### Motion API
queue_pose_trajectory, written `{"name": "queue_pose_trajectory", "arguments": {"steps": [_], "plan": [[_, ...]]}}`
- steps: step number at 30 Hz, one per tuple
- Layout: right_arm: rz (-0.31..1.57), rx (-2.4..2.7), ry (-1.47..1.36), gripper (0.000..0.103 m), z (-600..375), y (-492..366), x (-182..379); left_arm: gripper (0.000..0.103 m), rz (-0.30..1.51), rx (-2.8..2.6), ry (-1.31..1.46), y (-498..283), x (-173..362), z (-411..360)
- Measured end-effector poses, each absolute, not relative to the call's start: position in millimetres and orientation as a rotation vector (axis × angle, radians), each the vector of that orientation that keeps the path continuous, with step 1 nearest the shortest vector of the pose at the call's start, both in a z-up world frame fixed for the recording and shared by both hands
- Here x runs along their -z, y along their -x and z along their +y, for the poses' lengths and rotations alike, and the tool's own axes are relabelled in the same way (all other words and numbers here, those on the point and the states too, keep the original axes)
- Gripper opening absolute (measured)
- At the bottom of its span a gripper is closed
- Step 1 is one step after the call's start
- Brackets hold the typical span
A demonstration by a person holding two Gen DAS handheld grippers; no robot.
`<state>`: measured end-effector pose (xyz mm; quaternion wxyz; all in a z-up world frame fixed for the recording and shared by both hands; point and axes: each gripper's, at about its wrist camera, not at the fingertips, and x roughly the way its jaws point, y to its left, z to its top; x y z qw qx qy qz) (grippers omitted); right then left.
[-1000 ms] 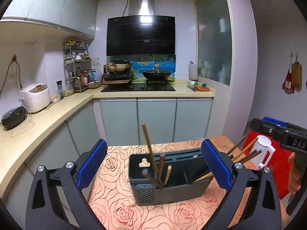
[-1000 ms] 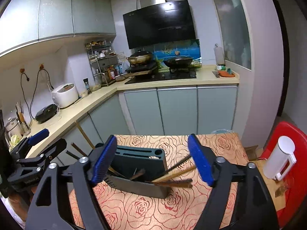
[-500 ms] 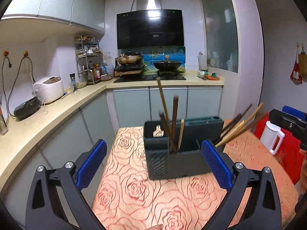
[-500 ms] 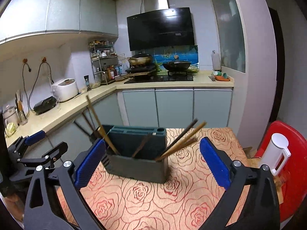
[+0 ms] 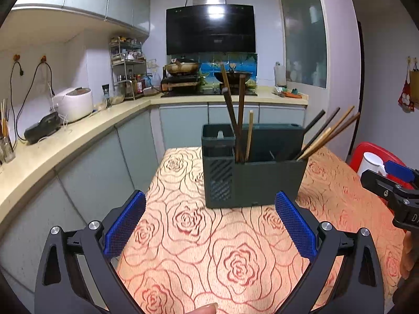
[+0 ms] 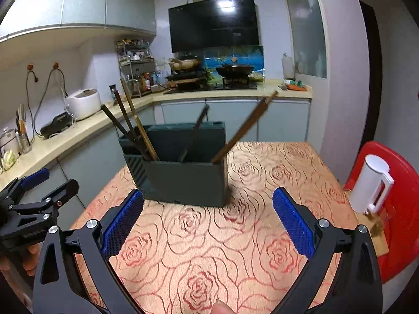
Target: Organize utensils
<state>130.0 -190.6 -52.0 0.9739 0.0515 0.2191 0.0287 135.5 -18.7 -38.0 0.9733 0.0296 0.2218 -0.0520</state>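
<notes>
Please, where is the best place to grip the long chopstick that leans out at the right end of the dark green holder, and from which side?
Probably the bare upper shaft of the leaning chopstick, approached from the right of the holder. It slants out past the rim there, clear of the other sticks, while its lower end is hidden inside. The right gripper is open.

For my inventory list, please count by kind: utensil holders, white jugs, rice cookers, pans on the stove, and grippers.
Utensil holder: 1
White jug: 1
Rice cooker: 1
Pans on the stove: 2
Grippers: 2, left gripper and right gripper
Total: 7
</notes>
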Motion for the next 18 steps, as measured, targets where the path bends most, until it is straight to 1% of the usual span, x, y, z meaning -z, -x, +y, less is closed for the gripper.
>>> {"name": "queue_pose_trajectory", "arguments": {"steps": [8,18], "plan": [[0.442,-0.033,-0.075,0.096,-186.7,-115.6,70.5,0.096,0.472,0.072,-0.023,-127.2,54.4,-12.1],[0.435,-0.041,-0.08,0.096,-179.5,-111.5,75.4,0.096,0.417,0.053,-0.07,-114.1,55.5,-17.1]]}}
